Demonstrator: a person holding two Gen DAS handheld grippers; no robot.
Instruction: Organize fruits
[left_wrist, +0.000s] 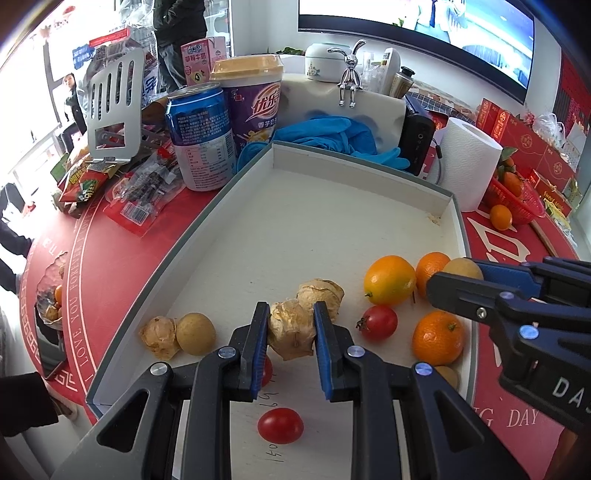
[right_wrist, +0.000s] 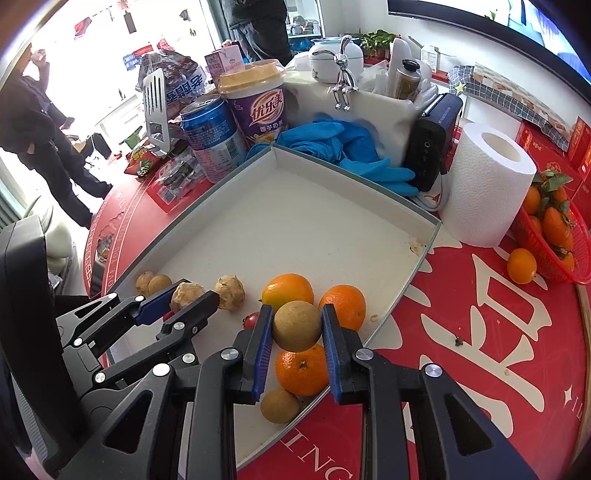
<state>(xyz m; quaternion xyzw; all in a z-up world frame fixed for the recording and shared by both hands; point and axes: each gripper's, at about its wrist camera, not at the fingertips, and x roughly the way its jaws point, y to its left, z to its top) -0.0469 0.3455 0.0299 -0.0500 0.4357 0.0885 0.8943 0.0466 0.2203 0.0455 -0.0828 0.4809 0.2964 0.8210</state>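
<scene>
1. Held low in the middle of the left wrist view: a papery husked fruit (left_wrist: 291, 332), clamped between the blue pads of the left gripper (left_wrist: 291, 341), jaws pressed to both its sides. Hard to tell whether lifted or resting on the tray floor.
2. Held at centre of the right wrist view: a smooth brownish round fruit (right_wrist: 297, 325), pinched by the right gripper (right_wrist: 297, 345), pads tight against it (a firm but not crushing hold, judging by the unbroken skin).
3. Just behind the held husk, touching it: a second husked fruit (left_wrist: 320, 293). To the lower left, a husked fruit and a smooth brown one side by side (left_wrist: 177, 336).
4. Right of centre in the left view: a cluster of oranges (left_wrist: 389, 280), a small tangerine (left_wrist: 437, 338) and a cherry tomato (left_wrist: 378, 322); another tomato (left_wrist: 280, 425) at the bottom, between the gripper arms.
5. All of it inside a shallow white tray (left_wrist: 369, 162) on a red tablecloth (left_wrist: 122, 258).
6. Upper half of both views: cans, a cup, blue gloves, a paper roll and, at far right, a red basket of oranges (right_wrist: 576, 254).
7. Advice for doing the step well: lift each fruit straight up before carrying, keep pressure light on the fragile husk, steer clear of the neighbouring husk and the oranges, and set like beside like.
</scene>
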